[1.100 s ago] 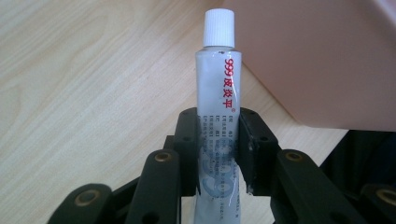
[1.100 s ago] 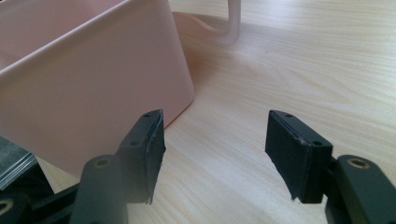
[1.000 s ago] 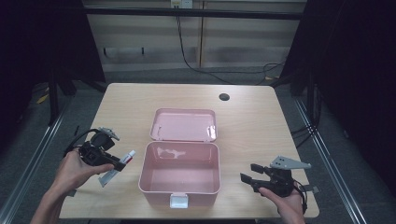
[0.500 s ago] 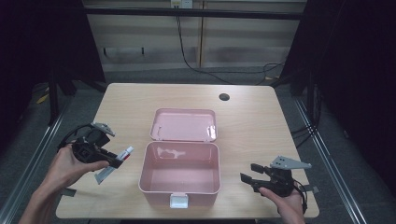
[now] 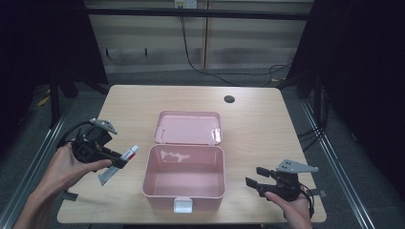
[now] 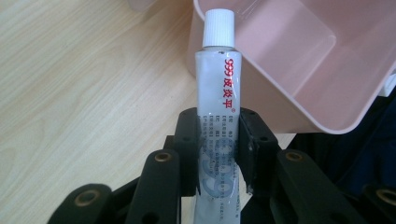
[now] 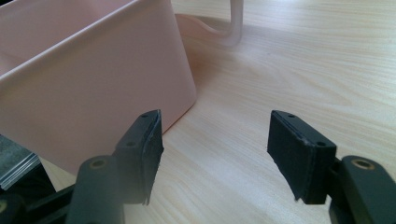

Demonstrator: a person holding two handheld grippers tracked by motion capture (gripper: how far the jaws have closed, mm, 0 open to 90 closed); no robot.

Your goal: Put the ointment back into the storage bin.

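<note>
Holding a white plastic ointment tube (image 6: 218, 93) clamped in my left fingers (image 6: 218, 140), just left of the open pink plastic box (image 5: 184, 179). Right fingers (image 7: 224, 149), just opening, hold nothing. Next: carry the tube over the box.

left gripper (image 5: 125, 162) lifted off the table with the tube (image 5: 119, 163), right gripper (image 5: 255, 177) jaws opening wider, nothing between them

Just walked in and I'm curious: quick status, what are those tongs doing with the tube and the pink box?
Left tongs clamped on white tube, beside open pink box. Right tongs open, empty. Nothing in the way.
</note>
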